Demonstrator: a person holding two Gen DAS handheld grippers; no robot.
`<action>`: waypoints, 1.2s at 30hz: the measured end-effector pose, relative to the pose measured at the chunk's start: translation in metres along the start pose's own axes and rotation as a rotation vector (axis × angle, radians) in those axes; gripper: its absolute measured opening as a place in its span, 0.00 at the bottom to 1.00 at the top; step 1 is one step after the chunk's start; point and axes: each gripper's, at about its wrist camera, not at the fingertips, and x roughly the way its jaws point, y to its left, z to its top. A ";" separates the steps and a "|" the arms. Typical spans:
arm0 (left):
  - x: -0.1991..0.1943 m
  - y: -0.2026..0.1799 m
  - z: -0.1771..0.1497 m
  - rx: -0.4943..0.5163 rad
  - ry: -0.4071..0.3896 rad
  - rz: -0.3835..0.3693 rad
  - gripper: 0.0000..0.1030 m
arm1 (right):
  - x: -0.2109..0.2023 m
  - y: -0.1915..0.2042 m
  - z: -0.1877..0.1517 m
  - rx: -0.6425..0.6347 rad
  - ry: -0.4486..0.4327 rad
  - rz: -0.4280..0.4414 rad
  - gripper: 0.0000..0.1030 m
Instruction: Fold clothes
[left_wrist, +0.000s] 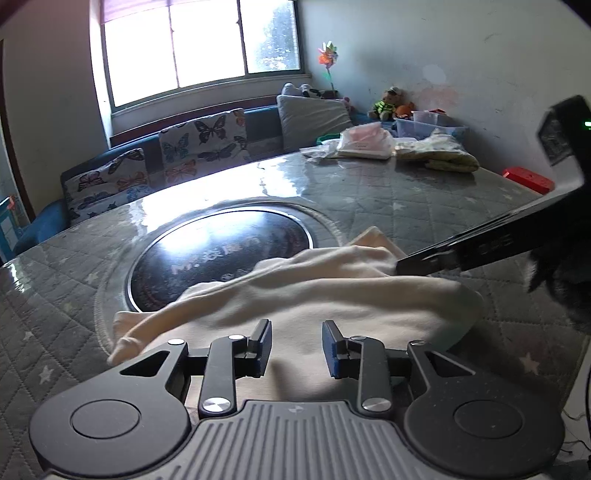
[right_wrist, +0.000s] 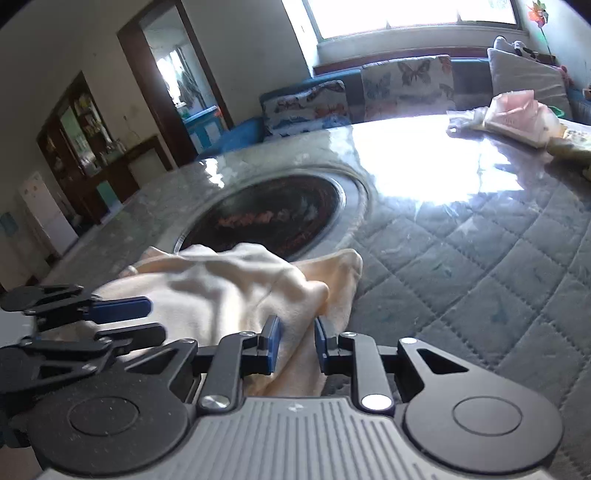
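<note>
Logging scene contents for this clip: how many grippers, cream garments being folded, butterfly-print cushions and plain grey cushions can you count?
Grippers: 2, the left gripper and the right gripper
Cream garment: 1
Butterfly-print cushions: 2, the nearer butterfly cushion and the farther butterfly cushion
Plain grey cushion: 1
Total: 6
</note>
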 end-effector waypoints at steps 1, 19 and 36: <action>0.001 -0.003 0.000 0.008 0.003 0.001 0.32 | 0.003 -0.002 0.000 0.014 0.006 0.006 0.17; -0.001 0.002 -0.002 0.031 0.009 0.001 0.33 | 0.012 0.005 -0.005 -0.136 -0.050 -0.097 0.04; 0.023 -0.064 0.020 0.153 -0.035 -0.234 0.31 | 0.022 -0.013 0.011 -0.084 0.032 -0.011 0.04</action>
